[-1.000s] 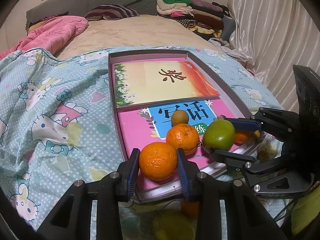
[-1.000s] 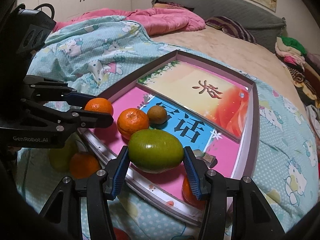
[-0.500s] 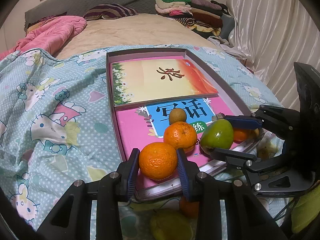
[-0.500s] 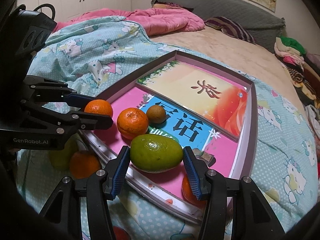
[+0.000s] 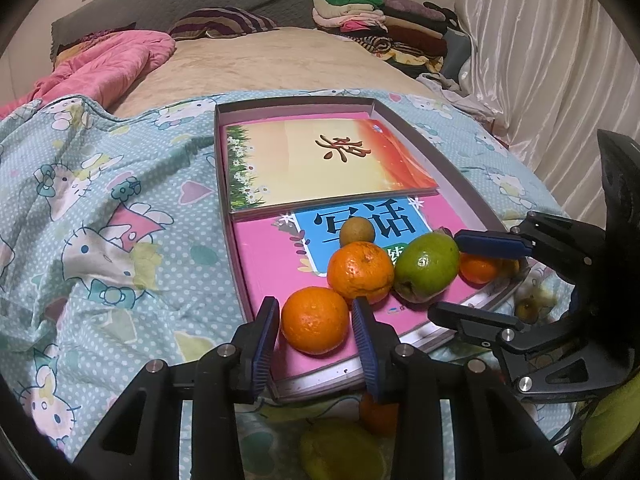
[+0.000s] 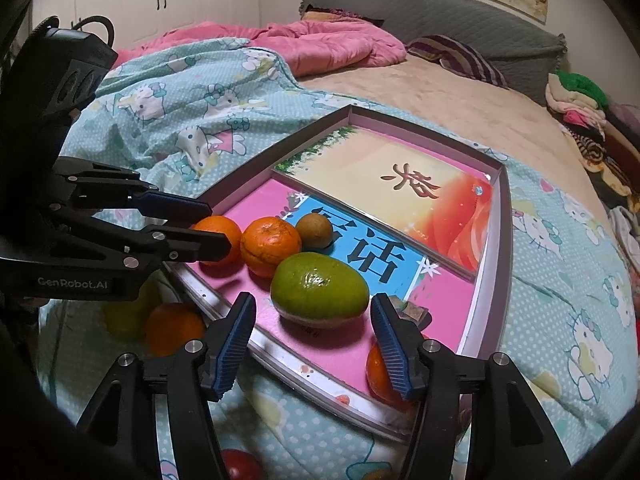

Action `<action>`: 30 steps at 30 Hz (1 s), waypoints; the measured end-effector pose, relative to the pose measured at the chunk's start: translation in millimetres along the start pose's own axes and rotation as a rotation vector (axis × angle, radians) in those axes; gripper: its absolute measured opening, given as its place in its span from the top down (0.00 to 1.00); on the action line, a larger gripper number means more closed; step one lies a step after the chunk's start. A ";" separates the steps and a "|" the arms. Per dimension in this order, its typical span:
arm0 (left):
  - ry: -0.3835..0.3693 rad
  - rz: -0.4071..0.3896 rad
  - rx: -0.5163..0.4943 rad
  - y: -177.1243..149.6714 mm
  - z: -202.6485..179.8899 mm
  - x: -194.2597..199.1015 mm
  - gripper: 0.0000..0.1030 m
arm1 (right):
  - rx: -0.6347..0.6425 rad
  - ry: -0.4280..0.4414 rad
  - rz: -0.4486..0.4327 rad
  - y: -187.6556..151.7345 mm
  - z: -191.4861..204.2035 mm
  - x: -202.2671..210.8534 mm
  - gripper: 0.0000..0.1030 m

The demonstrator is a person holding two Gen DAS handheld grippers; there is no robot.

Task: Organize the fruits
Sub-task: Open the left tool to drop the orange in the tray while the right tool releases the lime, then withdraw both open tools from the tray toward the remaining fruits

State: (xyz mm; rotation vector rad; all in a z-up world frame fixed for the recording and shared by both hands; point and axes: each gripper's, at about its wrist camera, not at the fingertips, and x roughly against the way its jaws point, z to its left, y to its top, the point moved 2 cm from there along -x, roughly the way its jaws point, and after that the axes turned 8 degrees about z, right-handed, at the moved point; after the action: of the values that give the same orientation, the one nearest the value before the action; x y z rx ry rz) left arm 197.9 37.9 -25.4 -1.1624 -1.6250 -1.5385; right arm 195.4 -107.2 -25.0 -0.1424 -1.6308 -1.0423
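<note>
A shallow grey box (image 5: 472, 200) lined with books lies on the bed. On its near pink book sit an orange (image 5: 315, 319), a second orange (image 5: 360, 272), a green mango (image 5: 428, 266) and a small brown kiwi (image 5: 357, 231). My left gripper (image 5: 316, 332) is open, its pads just clear of the near orange (image 6: 218, 232). My right gripper (image 6: 314, 328) is open around the mango (image 6: 319, 290), which rests on the book.
More fruit lies on the blanket below the box's near edge: an orange (image 6: 174, 334), a yellow-green fruit (image 5: 340, 452), another orange (image 6: 380, 372), a red fruit (image 6: 240, 464). A pink duvet (image 5: 100, 64) and folded clothes (image 5: 376, 32) lie at the back.
Both grippers have opened. The near orange and the green mango now rest on the pink book; the mango came down next to the second orange. Both grippers have pulled back slightly.
</note>
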 end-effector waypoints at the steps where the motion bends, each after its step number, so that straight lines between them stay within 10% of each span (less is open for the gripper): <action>1: 0.000 0.000 0.001 -0.1 0.3 0.2 0.64 | -0.003 -0.003 -0.003 0.0 -0.2 0.9 0.39; 30: -0.027 -0.057 0.046 3.0 4.4 32.1 0.40 | -0.175 -0.038 -0.158 -18.8 -35.5 56.9 0.33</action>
State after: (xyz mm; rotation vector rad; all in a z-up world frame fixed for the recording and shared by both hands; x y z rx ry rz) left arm 187.4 48.0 3.7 -1.1255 -1.7162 -1.5181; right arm 190.1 -166.5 11.2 -0.1521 -1.6040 -1.3108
